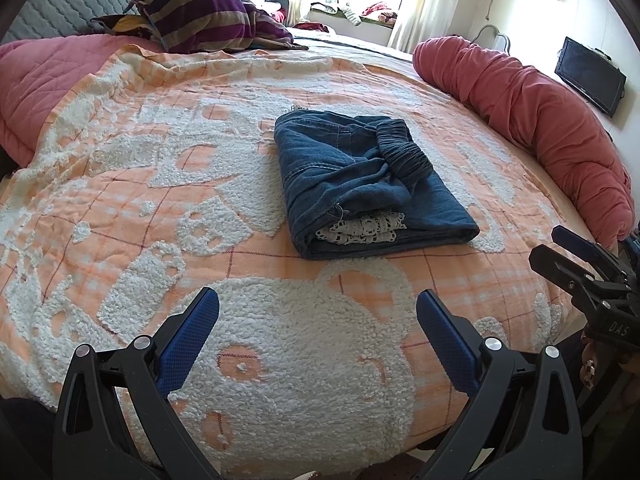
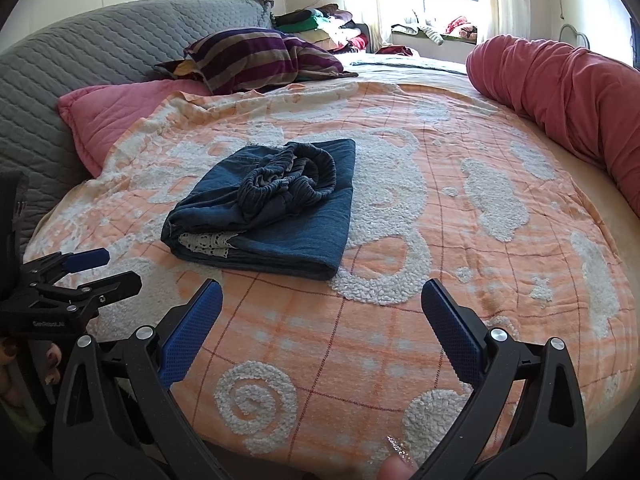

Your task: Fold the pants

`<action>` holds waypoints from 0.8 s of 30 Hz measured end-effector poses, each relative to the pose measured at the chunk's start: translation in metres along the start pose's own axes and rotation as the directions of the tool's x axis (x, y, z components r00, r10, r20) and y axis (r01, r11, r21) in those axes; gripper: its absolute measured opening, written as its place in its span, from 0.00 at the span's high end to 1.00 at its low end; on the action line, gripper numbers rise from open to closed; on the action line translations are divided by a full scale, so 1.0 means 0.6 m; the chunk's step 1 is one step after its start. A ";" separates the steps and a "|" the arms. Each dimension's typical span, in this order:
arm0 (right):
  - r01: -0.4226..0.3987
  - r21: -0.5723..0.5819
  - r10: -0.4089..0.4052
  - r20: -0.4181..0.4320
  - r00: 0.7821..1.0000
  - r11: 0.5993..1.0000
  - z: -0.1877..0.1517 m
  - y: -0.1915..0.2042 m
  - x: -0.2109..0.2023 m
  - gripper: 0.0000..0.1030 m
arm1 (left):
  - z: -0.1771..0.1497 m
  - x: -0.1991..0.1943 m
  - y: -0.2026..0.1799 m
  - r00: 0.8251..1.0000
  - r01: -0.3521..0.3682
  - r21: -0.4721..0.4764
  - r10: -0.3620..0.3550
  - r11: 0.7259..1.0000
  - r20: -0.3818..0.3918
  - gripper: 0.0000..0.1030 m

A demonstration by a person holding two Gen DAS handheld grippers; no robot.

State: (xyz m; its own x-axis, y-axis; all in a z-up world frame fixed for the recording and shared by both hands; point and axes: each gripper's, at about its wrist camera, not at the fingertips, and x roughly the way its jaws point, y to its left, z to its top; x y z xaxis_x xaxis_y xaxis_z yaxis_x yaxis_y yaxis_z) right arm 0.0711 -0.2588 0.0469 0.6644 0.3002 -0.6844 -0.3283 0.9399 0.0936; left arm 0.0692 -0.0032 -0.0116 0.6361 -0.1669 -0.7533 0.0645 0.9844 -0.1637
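Dark blue denim pants (image 1: 360,184) lie folded into a compact bundle on the orange and white blanket (image 1: 200,208), with the gathered waistband on top and white lace trim showing at the near edge. They also show in the right wrist view (image 2: 280,216). My left gripper (image 1: 318,304) is open and empty, near the bed's front edge, well short of the pants. My right gripper (image 2: 322,296) is open and empty, also short of the pants. Each gripper shows at the edge of the other's view: the right one (image 1: 580,256), the left one (image 2: 92,268).
A rolled red quilt (image 1: 540,120) lies along the bed's right side. A pink quilt (image 1: 36,84) and striped pillows (image 1: 208,20) sit at the head, against a grey headboard (image 2: 80,52). A window ledge with clothes is at the back.
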 end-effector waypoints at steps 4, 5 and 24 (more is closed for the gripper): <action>-0.002 -0.001 0.002 0.000 1.000 1.000 0.001 0.000 0.000 0.09 | 0.000 0.000 -0.001 1.000 0.002 0.001 -0.002 1.000 0.000 0.04; -0.003 0.001 0.003 0.000 1.000 1.000 0.001 -0.002 0.000 0.09 | 0.000 0.000 -0.001 1.000 0.002 0.001 -0.002 1.000 0.000 0.04; 0.043 0.051 -0.045 0.032 0.998 0.998 0.028 -0.034 -0.020 0.09 | 0.027 -0.004 0.015 0.999 -0.050 -0.023 0.050 0.998 -0.007 0.04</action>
State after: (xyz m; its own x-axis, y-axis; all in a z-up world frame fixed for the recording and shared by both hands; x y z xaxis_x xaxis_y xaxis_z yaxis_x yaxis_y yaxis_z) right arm 0.0810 -0.2789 0.0652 0.7000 0.2626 -0.6641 -0.2645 0.9591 0.1004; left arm 0.0808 0.0071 -0.0013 0.6333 -0.1181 -0.7648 0.0148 0.9900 -0.1406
